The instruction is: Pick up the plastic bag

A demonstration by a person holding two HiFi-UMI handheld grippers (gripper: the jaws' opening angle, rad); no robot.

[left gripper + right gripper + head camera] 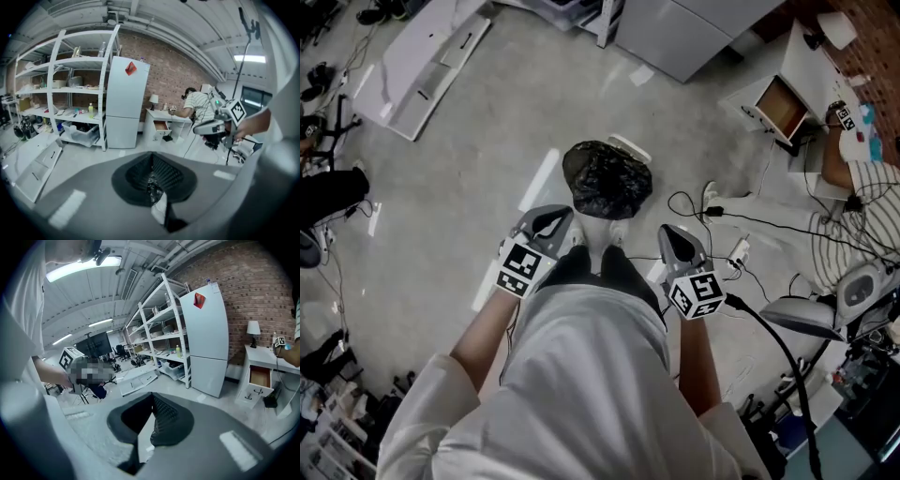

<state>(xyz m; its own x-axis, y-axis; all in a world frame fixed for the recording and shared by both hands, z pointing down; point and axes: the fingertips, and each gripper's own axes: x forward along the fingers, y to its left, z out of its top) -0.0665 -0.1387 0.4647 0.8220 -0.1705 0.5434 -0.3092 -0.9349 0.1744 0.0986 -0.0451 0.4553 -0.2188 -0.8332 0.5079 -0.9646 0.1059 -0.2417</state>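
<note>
My left gripper [555, 221] and my right gripper [670, 236] on either side of my legs, the plastic bag [607, 178] on the floor [487, 150] just ahead between them, cables [712, 211] to its right, a desk [787, 89] beyond those, a fridge [694, 33] behind the bag, a flat panel [427, 56] lying far left.

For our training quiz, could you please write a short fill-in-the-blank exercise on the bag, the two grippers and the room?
1. The black bag lies on the ____.
2. The jaws of the left gripper are ____.
3. The right gripper holds ____.
4. The white fridge stands before a wall made of ____.

Missing words: floor; shut; nothing; brick.
</note>
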